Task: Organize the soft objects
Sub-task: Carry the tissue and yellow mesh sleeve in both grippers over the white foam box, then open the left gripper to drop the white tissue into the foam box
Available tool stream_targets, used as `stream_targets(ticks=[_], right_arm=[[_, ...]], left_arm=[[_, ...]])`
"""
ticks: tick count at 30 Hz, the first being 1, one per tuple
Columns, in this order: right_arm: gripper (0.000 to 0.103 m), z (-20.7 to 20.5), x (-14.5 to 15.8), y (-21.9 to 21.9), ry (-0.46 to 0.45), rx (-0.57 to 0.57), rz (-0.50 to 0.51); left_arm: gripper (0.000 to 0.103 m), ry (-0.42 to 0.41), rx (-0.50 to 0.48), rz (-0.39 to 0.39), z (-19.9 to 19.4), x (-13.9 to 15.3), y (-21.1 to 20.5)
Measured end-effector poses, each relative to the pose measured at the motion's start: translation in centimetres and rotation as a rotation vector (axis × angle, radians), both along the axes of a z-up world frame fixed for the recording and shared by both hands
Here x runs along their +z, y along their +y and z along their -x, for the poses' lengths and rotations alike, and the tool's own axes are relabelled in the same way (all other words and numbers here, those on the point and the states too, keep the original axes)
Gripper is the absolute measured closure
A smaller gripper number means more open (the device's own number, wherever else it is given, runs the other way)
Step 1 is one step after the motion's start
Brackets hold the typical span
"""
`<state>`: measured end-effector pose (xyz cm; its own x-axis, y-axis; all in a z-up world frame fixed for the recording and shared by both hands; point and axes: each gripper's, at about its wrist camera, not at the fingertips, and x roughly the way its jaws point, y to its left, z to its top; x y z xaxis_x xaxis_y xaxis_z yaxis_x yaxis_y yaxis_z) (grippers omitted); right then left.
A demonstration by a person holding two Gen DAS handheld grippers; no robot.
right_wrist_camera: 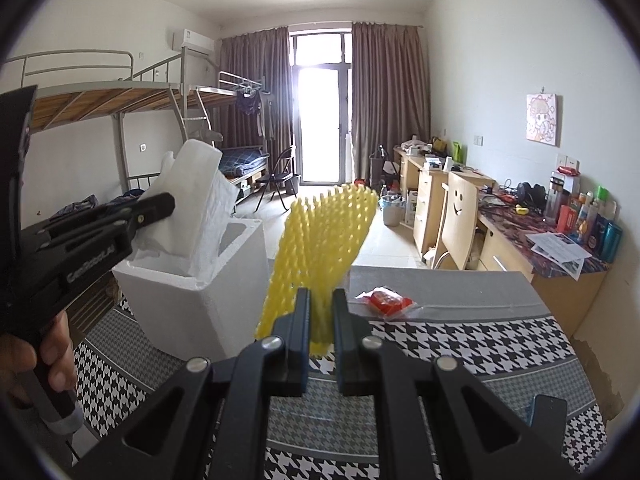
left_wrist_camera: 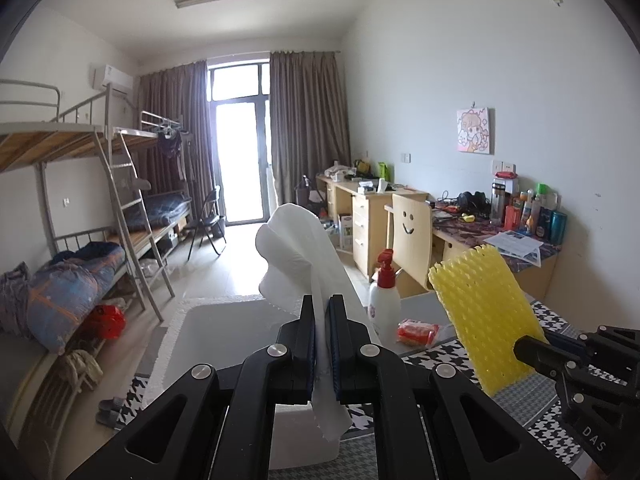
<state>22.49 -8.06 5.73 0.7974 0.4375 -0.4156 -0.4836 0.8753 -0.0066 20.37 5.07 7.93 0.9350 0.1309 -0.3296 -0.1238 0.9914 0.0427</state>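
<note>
The left gripper (left_wrist_camera: 320, 344) pinches a white foam sheet (left_wrist_camera: 296, 252) above the white foam box (right_wrist_camera: 192, 296) (mid-drop, likely). The right gripper (right_wrist_camera: 320, 336) clamps a yellow foam net (right_wrist_camera: 320, 248), held right of the box; release the sheet next.

The foam net (right_wrist_camera: 320, 248) is bright yellow with an open honeycomb mesh. The padded sheet (left_wrist_camera: 304, 256) and the foam box (right_wrist_camera: 192, 304) are plain white. The table (right_wrist_camera: 460, 344) wears black-and-white houndstooth cloth with grey bands. The packet (right_wrist_camera: 386, 300) is red-orange; the bottle (left_wrist_camera: 384, 300) is white, capped red. Both claws are black.
</note>
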Motion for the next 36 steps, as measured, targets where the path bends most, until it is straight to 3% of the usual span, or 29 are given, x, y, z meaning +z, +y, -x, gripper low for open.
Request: stream_targets(ticks=[14,30,32,36], right_arm=[[0.09,-1.2,0.7,2.8,-0.008,0.055,0.038],[0.09,-2.3,0.5,5.7,-0.01,0.107,0.079],[0.09,-2.4,0.5,5.9,-0.009,0.107,0.082],[0.09,-2.6,0.5,6.4,-0.005,0.112,0.089]], left_arm=[[0.096,0.009,0.081,0.007,-1.4,-0.3,2.6],[0.094,0.091,0.15,0.038,-3.7,-2.4,6.2],[0.087,0.117,0.151,0.038,-4.0,-2.8,6.5],[0.033,0.128,0.165,0.047,-3.9,-3.6,7.4]])
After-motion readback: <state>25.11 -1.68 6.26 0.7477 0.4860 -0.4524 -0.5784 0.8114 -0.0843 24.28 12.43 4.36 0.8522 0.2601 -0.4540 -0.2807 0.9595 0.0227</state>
